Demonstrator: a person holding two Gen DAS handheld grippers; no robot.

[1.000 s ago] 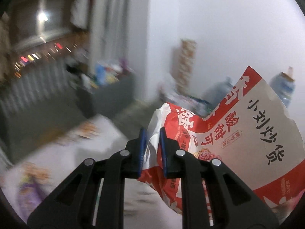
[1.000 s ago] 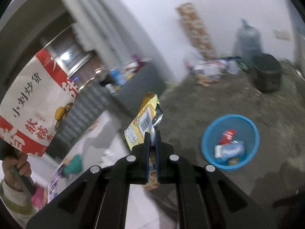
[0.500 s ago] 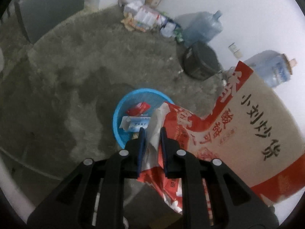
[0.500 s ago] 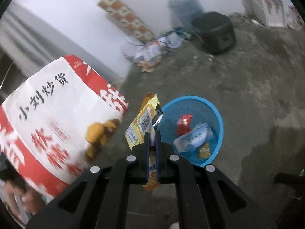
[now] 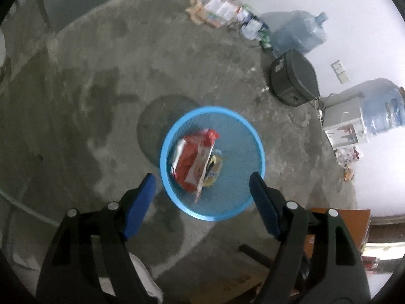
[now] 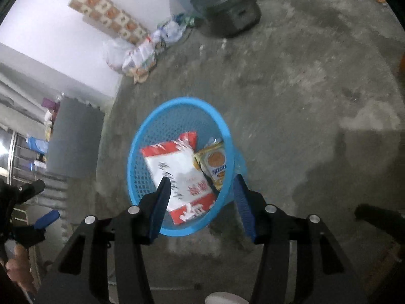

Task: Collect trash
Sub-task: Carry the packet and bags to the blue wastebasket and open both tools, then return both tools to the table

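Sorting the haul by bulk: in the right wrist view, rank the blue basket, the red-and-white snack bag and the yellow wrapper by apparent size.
1. Blue basket
2. Red-and-white snack bag
3. Yellow wrapper, partly hidden by the basket's rim

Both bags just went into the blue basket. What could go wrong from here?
1. The large red and white bag stands tilted against the blue basket wall; it may spring up or slide over the rim.
2. The small yellow packet is wedged beside it near the rim and could spill if the basket is bumped.
3. Both tools, left and right, hang open close above the basket, so a careless withdrawal might clip it.
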